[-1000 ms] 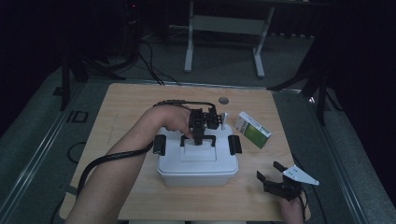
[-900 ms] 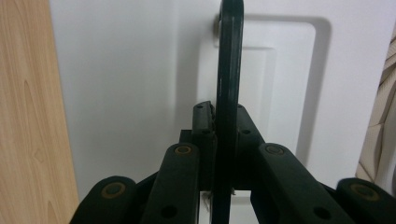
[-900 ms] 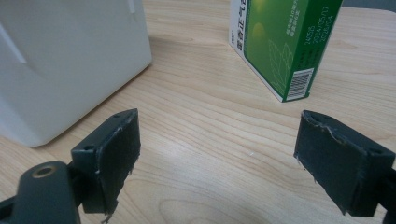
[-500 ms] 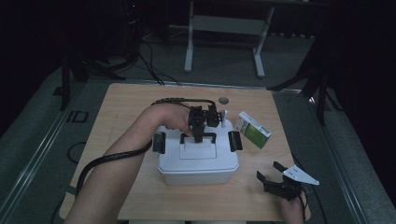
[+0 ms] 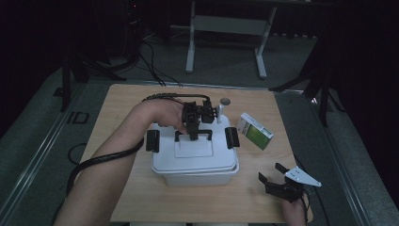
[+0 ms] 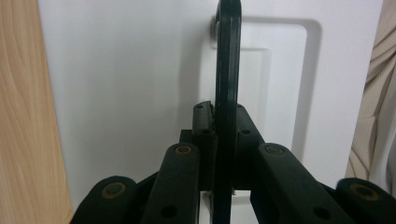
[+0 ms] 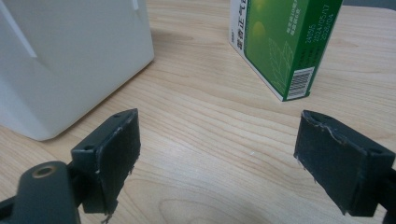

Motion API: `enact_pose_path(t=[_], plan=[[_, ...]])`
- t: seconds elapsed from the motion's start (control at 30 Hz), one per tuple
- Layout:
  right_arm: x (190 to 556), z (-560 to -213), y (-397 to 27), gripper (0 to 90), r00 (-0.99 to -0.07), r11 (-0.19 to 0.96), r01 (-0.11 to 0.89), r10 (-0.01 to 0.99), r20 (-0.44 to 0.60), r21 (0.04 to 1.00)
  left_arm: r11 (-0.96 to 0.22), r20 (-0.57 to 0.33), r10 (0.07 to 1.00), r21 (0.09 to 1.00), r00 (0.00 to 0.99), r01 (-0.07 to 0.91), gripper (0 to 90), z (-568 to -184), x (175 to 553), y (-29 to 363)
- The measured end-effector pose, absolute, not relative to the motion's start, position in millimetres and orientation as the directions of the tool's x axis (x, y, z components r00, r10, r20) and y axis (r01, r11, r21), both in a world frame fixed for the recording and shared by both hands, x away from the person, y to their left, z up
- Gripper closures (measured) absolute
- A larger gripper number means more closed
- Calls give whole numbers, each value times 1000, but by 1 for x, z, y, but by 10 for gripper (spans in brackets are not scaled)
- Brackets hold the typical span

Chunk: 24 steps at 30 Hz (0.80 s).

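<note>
High view: the white lidded box (image 5: 194, 157) sits mid-table, nearer the front edge. The left gripper (image 5: 193, 133) pinches the box's black handle (image 5: 207, 133) atop the lid. The right gripper (image 5: 275, 175) rests at the table's front right corner, jaws spread.

Left gripper view: jaws clamped on the handle (image 6: 227, 70) over the white lid (image 6: 126, 84).

Right gripper view: spread pads (image 7: 114, 144) empty above the wooden table (image 7: 210, 140); green carton (image 7: 280, 42) beyond.

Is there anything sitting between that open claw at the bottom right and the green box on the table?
Nothing visible does. In the right gripper view, the right gripper stands with its jaws wide apart over bare wooden table, and the green box lies beyond with open wood between. The white container sits off to one side, clear of that path.
</note>
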State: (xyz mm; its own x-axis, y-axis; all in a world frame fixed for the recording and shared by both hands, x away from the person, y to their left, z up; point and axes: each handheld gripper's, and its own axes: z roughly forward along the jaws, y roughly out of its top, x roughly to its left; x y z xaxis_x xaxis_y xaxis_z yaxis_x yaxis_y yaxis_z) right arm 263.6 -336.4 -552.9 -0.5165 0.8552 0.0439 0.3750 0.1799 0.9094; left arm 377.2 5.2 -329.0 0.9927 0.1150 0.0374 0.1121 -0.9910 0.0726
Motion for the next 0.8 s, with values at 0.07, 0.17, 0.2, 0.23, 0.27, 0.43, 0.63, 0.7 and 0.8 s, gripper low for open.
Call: enact_pose_path(t=[0.07, 0.17, 0.2, 0.23, 0.27, 0.43, 0.63, 0.7, 0.8], plan=[[264, -553, -336, 138, -516, 180, 374, 855, 43, 910, -989, 33, 124, 79, 992, 121, 842, -327, 376, 11], [264, -553, -336, 139, -515, 181, 376, 856, 43, 909, -987, 32, 136, 86, 990, 133, 843, -325, 375, 21], [264, -553, -336, 138, -515, 182, 377, 856, 42, 908, -987, 32, 141, 85, 990, 138, 842, -325, 374, 24], [264, -553, -336, 138, -514, 182, 378, 857, 42, 908, -987, 37, 141, 88, 989, 137, 843, -324, 374, 27], [264, -553, -336, 138, -514, 182, 378, 857, 42, 908, -986, 33, 148, 85, 988, 145, 843, -324, 374, 31], [264, -553, -336, 138, -513, 182, 379, 857, 42, 907, -981, 28, 173, 94, 985, 169, 843, -324, 371, 50], [264, -553, -336, 138, -512, 182, 380, 858, 43, 907, -972, 26, 218, 94, 976, 214, 843, -324, 368, 76], [264, -553, -336, 138, -511, 184, 382, 859, 42, 906, -967, 24, 235, 105, 972, 231, 842, -324, 366, 84], [264, -553, -335, 138, -511, 187, 383, 858, 39, 905, -964, 21, 246, 112, 969, 242, 843, -324, 365, 94]])
